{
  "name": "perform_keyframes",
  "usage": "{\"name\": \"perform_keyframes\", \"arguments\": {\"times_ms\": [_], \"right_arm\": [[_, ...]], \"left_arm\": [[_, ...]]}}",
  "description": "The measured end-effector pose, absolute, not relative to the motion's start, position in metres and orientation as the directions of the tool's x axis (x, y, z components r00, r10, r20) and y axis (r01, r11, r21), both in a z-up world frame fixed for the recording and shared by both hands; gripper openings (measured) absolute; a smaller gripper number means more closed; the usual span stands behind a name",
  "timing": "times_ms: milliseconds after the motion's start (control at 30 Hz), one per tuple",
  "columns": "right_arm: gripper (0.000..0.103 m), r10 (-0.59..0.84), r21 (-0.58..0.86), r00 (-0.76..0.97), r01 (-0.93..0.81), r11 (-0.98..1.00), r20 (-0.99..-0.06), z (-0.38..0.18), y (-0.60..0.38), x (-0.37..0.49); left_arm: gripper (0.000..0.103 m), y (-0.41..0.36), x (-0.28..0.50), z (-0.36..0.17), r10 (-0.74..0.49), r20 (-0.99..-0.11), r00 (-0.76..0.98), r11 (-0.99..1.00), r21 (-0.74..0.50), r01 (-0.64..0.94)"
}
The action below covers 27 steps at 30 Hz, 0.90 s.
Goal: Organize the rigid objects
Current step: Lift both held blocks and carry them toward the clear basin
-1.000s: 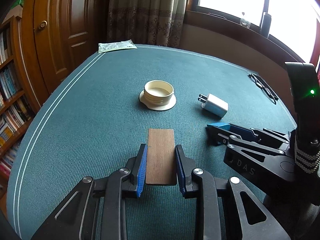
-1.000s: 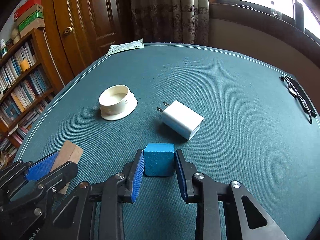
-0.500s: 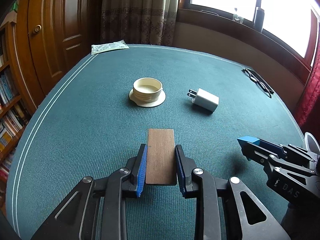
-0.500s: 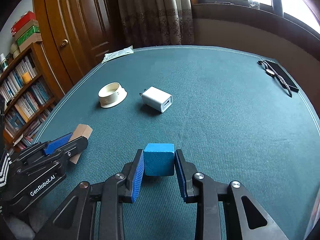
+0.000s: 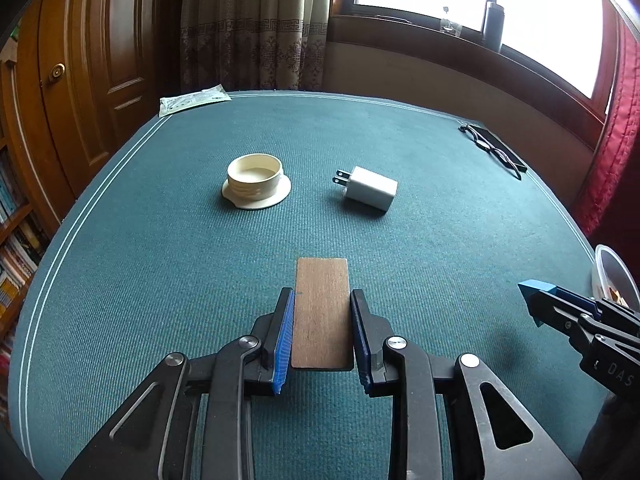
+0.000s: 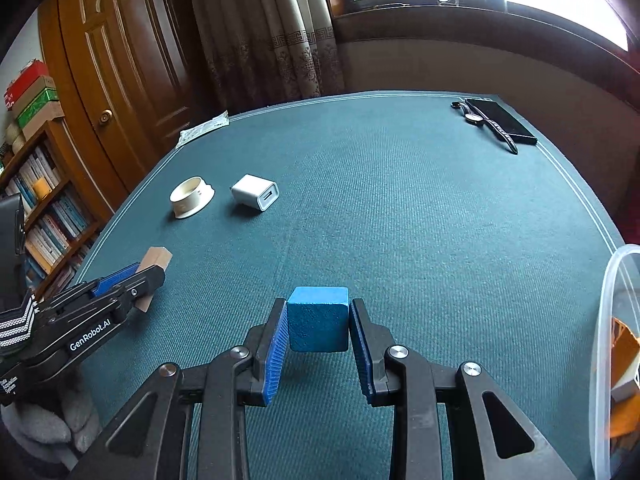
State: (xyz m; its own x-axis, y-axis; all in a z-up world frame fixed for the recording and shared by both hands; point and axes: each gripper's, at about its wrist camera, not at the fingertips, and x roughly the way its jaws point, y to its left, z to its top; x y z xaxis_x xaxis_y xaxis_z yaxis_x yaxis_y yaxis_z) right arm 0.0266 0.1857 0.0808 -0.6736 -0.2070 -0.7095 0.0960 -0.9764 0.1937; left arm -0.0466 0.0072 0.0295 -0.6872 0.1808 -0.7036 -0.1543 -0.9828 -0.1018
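My left gripper (image 5: 322,300) is shut on a flat brown wooden block (image 5: 321,312), held above the green table (image 5: 160,280). In the right wrist view my right gripper (image 6: 318,312) is shut on a blue cube (image 6: 318,318). That cube's corner (image 5: 536,286) also shows at the right edge of the left wrist view. The left gripper (image 6: 136,276) with its wooden block (image 6: 156,258) appears at the left in the right wrist view. On the table rest a cream round cup on a flange (image 5: 256,178) and a white plug charger (image 5: 370,188).
A clear plastic container (image 6: 616,340) with orange pieces stands at the right table edge. A watch and a black phone (image 6: 500,122) lie at the far right corner, a paper packet (image 5: 194,98) at the far left. A bookshelf (image 6: 44,208) and door stand left.
Both grippers have drawn back and to the right over the table with their blocks still held. The cup and charger now look farther off, and the clear container has come into view.
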Motion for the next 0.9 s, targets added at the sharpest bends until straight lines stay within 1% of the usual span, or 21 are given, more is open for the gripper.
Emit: {"name": "perform_keyframes", "arguments": {"times_ms": [567,900], "right_arm": [[0.032,-0.168,0.212,-0.717,0.028,-0.977,-0.676,0.090,0.224,0.054],[0.032,-0.140,0.219,-0.758,-0.004,-0.976,-0.637,0.104,0.245,0.072]], "left_arm": [[0.028,0.053,-0.032,0.032,0.237,-0.711,-0.662,-0.965,-0.091,-0.248],[0.028,0.072,-0.024,0.040,0.263,-0.703,-0.661,-0.955,-0.091,-0.283]]}}
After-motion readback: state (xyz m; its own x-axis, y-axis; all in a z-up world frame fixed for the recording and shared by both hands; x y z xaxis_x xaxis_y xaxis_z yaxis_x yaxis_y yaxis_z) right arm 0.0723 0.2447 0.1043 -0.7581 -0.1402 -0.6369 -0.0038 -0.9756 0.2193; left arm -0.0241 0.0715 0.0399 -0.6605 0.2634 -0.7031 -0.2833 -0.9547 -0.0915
